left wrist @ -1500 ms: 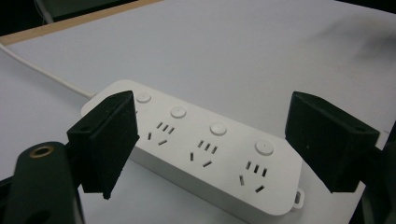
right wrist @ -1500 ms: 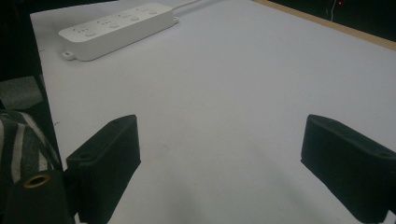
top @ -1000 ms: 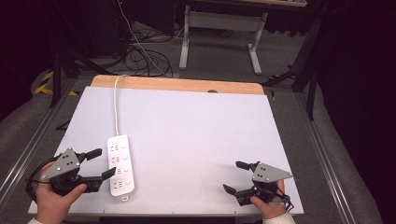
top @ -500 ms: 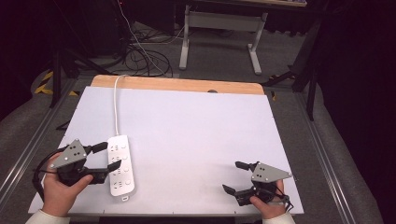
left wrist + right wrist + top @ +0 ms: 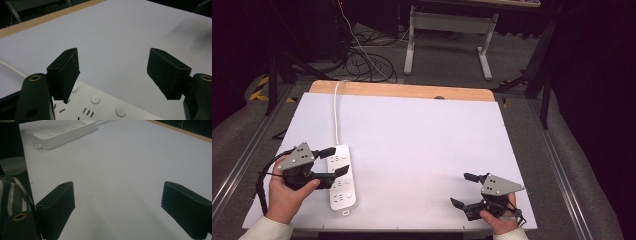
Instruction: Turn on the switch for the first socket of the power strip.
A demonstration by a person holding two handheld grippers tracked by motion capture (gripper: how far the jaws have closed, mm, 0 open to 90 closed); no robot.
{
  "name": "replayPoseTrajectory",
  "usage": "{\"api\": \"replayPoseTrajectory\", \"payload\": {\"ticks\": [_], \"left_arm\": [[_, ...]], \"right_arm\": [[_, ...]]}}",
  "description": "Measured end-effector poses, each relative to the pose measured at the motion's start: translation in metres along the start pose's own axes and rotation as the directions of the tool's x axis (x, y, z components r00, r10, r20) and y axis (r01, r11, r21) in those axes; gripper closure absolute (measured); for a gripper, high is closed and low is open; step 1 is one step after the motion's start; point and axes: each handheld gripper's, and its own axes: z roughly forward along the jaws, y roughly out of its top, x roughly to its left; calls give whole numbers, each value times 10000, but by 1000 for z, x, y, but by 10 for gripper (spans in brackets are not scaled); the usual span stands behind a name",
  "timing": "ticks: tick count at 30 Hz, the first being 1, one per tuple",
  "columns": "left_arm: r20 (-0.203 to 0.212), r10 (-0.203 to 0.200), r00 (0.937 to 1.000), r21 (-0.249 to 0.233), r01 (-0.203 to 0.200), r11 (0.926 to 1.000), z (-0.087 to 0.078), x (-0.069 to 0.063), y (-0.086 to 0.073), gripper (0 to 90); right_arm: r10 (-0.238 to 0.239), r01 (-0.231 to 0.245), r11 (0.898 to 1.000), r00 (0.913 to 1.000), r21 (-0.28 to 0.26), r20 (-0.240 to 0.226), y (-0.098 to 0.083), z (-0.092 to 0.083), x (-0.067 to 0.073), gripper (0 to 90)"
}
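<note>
White plastic power strip (image 5: 340, 176) lies near the white desk's (image 5: 422, 145) left front edge. Left claw (image 5: 335, 161) hovers over it, jaws wide but just closing a little, gripping nothing. Right claw (image 5: 466, 190) rests open and empty, well apart.

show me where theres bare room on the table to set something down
The white table is bare from the power strip across to the right gripper, and back to the wooden edge. It is crowded at near left, where the left gripper hangs over the strip.
</note>
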Motion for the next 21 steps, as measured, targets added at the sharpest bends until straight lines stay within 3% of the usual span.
{"api": "replayPoseTrajectory", "payload": {"ticks": [4,5,9,10,15,16,21], "left_arm": [[-173,-168,9997,-109,166,9998,4,0,3,248],[-275,-359,9990,-3,359,9994,5,1,4,286],[-240,-352,9991,203,356,9992,7,1,5,346],[-262,-249,9993,291,257,9992,8,2,5,430],[-201,-85,9998,361,92,9993,12,11,7,621],[-69,-310,9995,303,312,9991,14,13,7,642],[58,-299,9995,462,296,9985,22,22,6,800]], "right_arm": [[0,0,10000,10000,-11,-9,0,0,0,121],[-5,5,10000,10000,-12,-5,0,0,0,121],[1,-1,10000,10000,2,-29,0,0,0,121],[-2,2,10000,10000,-2,-20,0,1,0,120],[-4,4,10000,10000,13,-35,0,1,0,120],[-4,4,10000,10000,20,-33,0,1,0,120],[12,-12,10000,10000,-1,-24,0,0,0,120]]}}
